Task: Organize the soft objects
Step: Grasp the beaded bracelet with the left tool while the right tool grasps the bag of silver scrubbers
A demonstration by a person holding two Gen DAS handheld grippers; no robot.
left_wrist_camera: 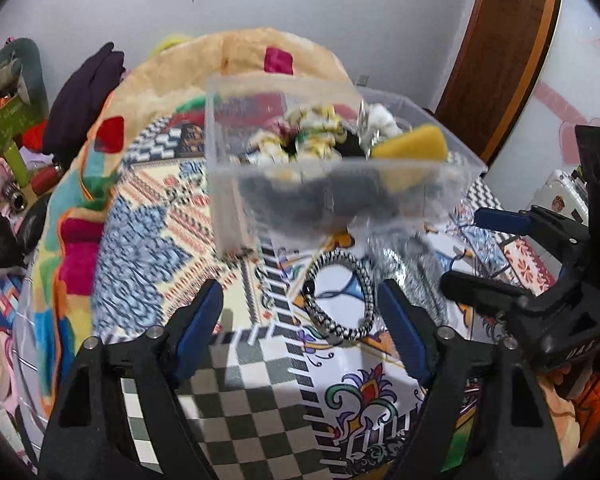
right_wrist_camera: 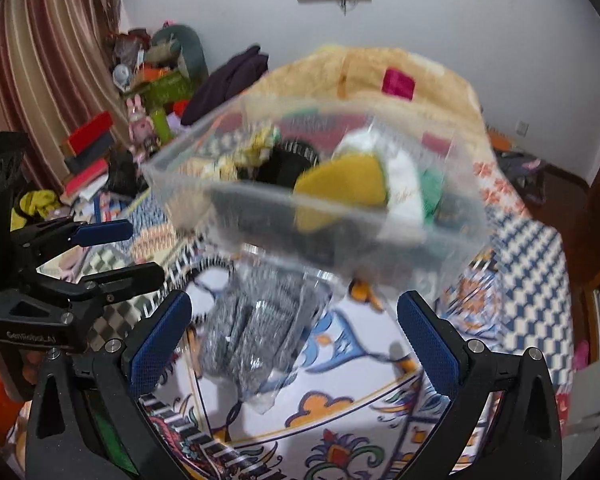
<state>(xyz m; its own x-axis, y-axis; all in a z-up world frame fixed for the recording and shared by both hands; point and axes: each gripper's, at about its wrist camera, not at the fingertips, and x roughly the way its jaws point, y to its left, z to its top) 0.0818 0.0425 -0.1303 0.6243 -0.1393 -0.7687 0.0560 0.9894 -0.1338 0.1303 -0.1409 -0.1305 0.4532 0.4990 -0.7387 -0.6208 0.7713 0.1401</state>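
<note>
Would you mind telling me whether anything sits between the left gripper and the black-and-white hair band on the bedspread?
Nothing visible does. The hair band lies on the bedspread just ahead of the open left gripper. The clear box sits beyond it, and the bagged grey item lies beside its right edge.

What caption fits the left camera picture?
Open left gripper over a hair band, near a clear box of soft things.
</note>
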